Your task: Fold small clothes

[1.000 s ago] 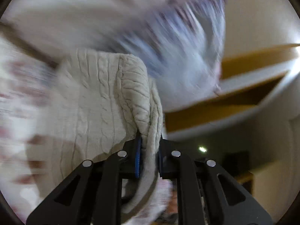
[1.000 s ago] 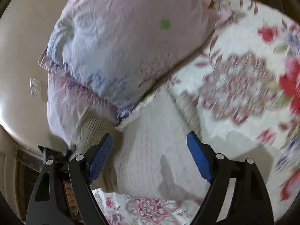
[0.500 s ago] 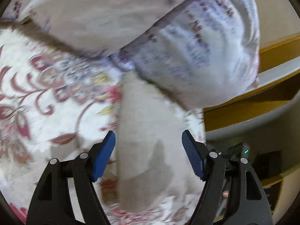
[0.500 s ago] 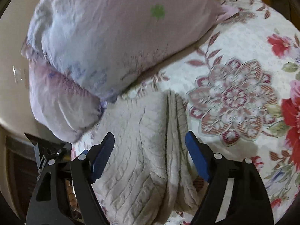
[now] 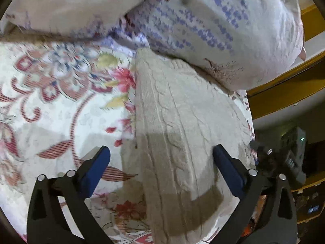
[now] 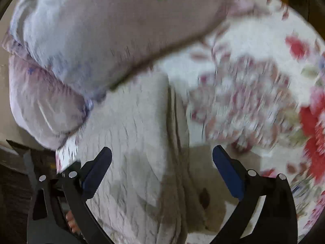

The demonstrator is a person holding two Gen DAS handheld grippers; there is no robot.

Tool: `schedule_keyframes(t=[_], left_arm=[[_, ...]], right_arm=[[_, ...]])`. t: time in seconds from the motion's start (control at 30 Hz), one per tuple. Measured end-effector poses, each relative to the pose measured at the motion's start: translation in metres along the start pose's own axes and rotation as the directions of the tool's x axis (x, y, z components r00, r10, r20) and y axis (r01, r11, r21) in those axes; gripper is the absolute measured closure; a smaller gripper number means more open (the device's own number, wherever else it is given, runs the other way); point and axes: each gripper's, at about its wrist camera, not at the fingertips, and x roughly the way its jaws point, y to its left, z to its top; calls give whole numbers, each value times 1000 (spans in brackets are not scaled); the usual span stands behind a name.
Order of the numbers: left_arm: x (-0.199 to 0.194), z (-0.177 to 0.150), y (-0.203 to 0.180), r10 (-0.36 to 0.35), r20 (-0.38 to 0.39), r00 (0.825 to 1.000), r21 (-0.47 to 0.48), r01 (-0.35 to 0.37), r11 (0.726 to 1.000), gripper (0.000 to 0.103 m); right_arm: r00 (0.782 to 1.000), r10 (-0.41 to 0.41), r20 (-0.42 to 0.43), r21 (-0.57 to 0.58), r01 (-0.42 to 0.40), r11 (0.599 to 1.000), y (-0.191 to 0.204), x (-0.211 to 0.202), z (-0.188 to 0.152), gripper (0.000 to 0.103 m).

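Left tongs (image 5: 160,160): spread wide, empty, above sweater (image 5: 182,134). Right tongs (image 6: 162,158): likewise released, empty, above sweater (image 6: 138,142). Sweater: cream cable-knit, folded into long strip, lying on floral bedspread (image 5: 61,111), far end tucked against pillows (image 5: 213,24). Step, judged: lengthwise fold finished. Next move, judged: pinch near end, carry it across toward pillows.
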Motion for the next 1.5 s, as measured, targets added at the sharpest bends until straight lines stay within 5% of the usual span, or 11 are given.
schedule_keyframes(t=[0.07,0.13,0.2,0.4,0.57,0.7,0.83,0.93,1.07,1.17,1.5], left_arm=[[4,-3,-3,-15,-6,1000,2,15,1000,3],[8,-4,-8,-32,-11,999,32,33,999,25],[6,-4,-10,-61,-9,998,34,61,998,53],[-78,-21,2,-107,110,988,157,89,984,62],[-94,-33,35,226,149,963,201,-254,946,44],[-133,-56,41,232,242,942,189,-281,941,28],[-161,-96,45,235,279,931,191,-294,937,18],[-162,-111,55,221,260,940,154,-266,952,12],[-141,-140,58,308,202,930,128,-337,933,3],[-133,-159,53,347,192,918,150,-376,914,2],[-97,-181,50,473,161,866,188,-498,847,2]], right_arm=[[998,7,-62,-2,-7,1000,-2,14,-9,5],[996,71,-59,-36,-73,997,4,17,-17,51],[991,127,-41,14,-126,992,2,14,-22,61],[970,244,-10,-104,-244,964,52,-4,-44,67],[999,29,-34,-207,-36,978,95,35,-69,54],[973,89,214,-239,-36,970,115,-28,-95,48],[968,217,128,-359,-159,920,133,-41,-128,31],[1000,-1,28,-357,11,934,130,6,-137,34],[996,22,85,-236,-1,972,118,1,-136,34],[967,-89,240,-349,171,921,137,-26,-167,2],[901,-365,233,-311,424,850,99,11,-217,1]])
